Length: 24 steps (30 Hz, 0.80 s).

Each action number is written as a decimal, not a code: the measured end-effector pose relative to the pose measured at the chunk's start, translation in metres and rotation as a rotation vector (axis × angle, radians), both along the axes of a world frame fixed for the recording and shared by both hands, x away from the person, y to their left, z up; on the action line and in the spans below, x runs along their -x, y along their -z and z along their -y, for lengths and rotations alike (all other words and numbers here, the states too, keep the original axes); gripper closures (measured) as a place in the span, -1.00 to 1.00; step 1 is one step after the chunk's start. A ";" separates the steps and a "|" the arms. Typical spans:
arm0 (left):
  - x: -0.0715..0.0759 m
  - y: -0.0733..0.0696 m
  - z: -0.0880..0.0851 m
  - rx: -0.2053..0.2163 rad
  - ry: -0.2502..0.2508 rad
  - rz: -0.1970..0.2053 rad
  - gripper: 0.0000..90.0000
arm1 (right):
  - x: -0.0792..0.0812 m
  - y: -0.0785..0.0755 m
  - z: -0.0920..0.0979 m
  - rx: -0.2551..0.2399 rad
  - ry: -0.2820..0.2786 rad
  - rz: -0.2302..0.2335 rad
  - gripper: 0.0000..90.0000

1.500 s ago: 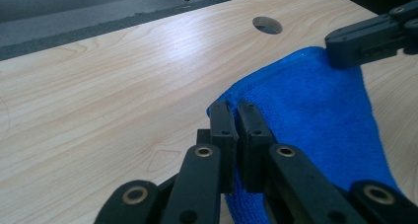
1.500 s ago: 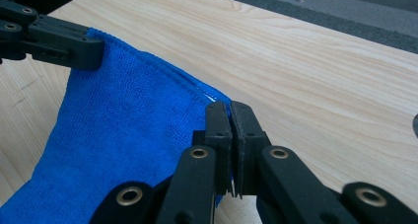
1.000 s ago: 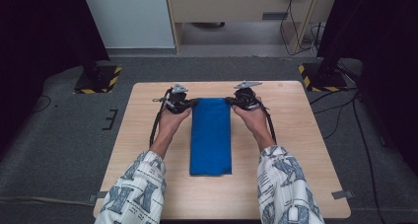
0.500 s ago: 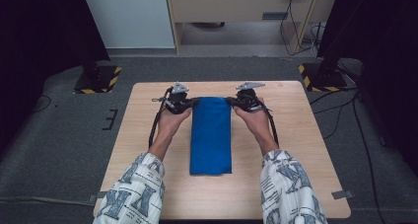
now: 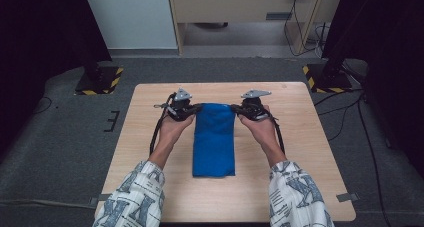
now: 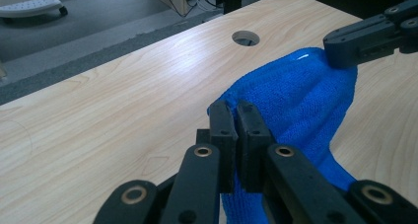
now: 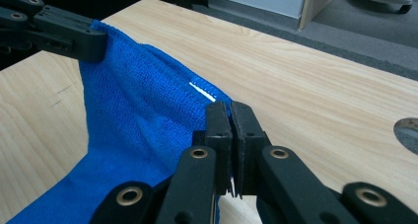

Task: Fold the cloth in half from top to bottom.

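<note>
A blue towel (image 5: 214,139), folded into a long strip, lies down the middle of the wooden table (image 5: 300,152). Its far end is lifted a little off the wood. My left gripper (image 5: 196,108) is shut on the towel's far left corner (image 6: 256,115). My right gripper (image 5: 235,107) is shut on the far right corner (image 7: 207,93). In the left gripper view the right gripper's jaw tips (image 6: 340,49) pinch the opposite corner, and the right gripper view has the left gripper's tips (image 7: 91,44) on the other one. The near end of the towel (image 5: 214,169) rests flat.
A round cable hole (image 6: 245,37) sits in the tabletop near the far right corner. Black stands with yellow-striped bases (image 5: 100,82) flank the table on the grey floor. A wooden cabinet (image 5: 240,7) and white panel stand behind.
The right hand has drifted slightly, and the towel's far end looks a bit more gathered between the grippers. Both grips hold as before.
</note>
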State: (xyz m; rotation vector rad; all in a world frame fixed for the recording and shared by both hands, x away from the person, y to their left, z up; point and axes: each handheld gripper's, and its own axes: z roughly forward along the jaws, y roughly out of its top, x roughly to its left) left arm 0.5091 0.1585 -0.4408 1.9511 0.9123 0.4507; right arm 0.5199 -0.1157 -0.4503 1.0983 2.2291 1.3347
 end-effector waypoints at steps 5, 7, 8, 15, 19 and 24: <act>0.008 0.002 -0.002 -0.004 0.005 -0.001 0.93 | 0.009 0.002 0.000 -0.003 -0.010 0.002 0.95; 0.010 0.002 -0.003 -0.010 0.010 -0.002 0.93 | 0.013 0.002 -0.001 0.002 -0.019 0.001 0.95; 0.012 0.002 -0.003 -0.011 0.012 0.000 0.93 | 0.015 0.003 -0.001 0.006 -0.022 0.004 0.95; 0.021 0.002 -0.002 -0.017 0.026 0.004 0.93 | 0.026 0.005 0.001 0.010 -0.035 0.001 0.95; 0.030 0.000 -0.001 -0.023 0.041 0.014 0.93 | 0.036 0.006 0.003 0.006 -0.044 0.002 0.95; 0.043 0.002 -0.002 -0.034 0.059 0.018 0.93 | 0.050 0.008 0.005 -0.005 -0.060 0.004 0.95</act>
